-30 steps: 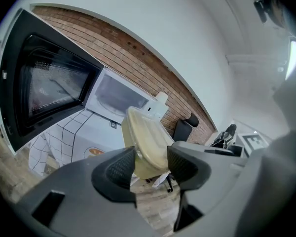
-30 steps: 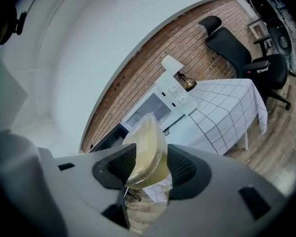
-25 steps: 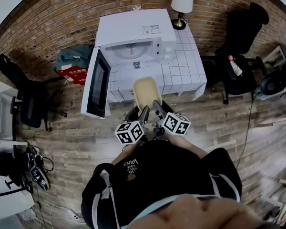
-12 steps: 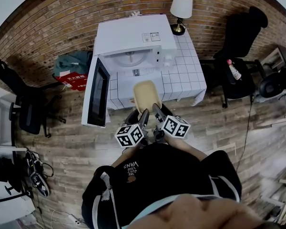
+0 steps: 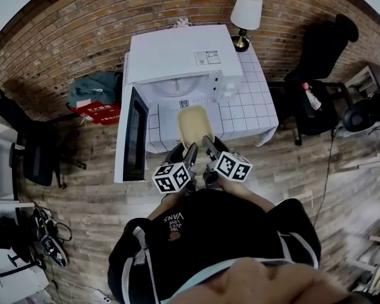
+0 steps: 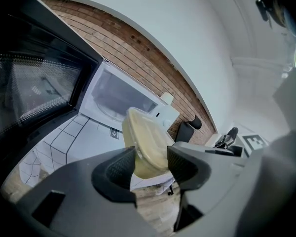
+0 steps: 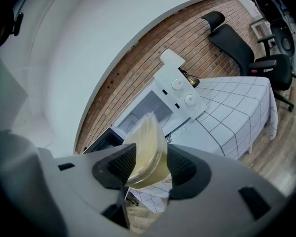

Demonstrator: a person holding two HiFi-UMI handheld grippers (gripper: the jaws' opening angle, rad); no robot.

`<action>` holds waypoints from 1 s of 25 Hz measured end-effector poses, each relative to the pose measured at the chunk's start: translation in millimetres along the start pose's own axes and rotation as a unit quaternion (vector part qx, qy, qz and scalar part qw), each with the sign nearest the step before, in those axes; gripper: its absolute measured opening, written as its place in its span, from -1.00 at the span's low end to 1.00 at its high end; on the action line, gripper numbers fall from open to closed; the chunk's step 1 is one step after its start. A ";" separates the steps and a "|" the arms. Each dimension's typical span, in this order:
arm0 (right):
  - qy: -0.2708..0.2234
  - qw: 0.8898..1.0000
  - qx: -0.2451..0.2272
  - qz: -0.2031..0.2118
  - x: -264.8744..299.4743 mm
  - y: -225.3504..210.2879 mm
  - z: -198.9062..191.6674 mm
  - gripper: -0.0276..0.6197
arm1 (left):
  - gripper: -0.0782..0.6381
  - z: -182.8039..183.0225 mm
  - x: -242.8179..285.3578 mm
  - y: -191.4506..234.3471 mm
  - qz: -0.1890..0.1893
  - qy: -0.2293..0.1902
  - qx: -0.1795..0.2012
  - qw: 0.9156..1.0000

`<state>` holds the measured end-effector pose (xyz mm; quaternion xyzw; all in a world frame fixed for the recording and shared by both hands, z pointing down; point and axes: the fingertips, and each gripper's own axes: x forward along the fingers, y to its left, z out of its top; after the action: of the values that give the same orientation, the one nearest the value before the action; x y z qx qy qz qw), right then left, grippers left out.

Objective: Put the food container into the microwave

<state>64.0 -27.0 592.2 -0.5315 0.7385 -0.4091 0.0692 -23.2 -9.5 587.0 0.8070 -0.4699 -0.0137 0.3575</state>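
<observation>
1. Nearest the person, the left gripper and the right gripper sit side by side. Each is clamped on the near end of the same food container. This carry probably goes best with both hands moving together at equal grip, so the container does not twist.
2. The pale, lidded container has its near rim wedged between both pairs of ribbed pads. Most of its body sticks out forward past the fingertips.
3. It is held in the air over the near edge of the white tiled table.
4. Beyond it, the microwave stands open at the table's far edge, with its door swung out to the left.
5. The container should go in level, midway between the door and the right-hand control panel. Let go only once it rests inside.
</observation>
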 end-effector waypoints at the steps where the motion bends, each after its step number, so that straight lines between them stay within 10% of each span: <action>1: -0.001 1.000 -0.001 -0.003 5.1 0.4 1.7 -0.36 | -0.19 4.0 3.0 3.4 -0.002 0.001 0.001 1.000; 25: 0.015 1.000 0.013 -0.016 88.4 5.3 12.2 -0.36 | -0.19 46.7 50.4 60.8 -0.005 0.026 -0.007 1.000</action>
<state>29.0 -107.3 610.0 -0.5363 0.7251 -0.4280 0.0585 -57.3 -93.0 603.9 0.8069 -0.4562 0.0022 0.3752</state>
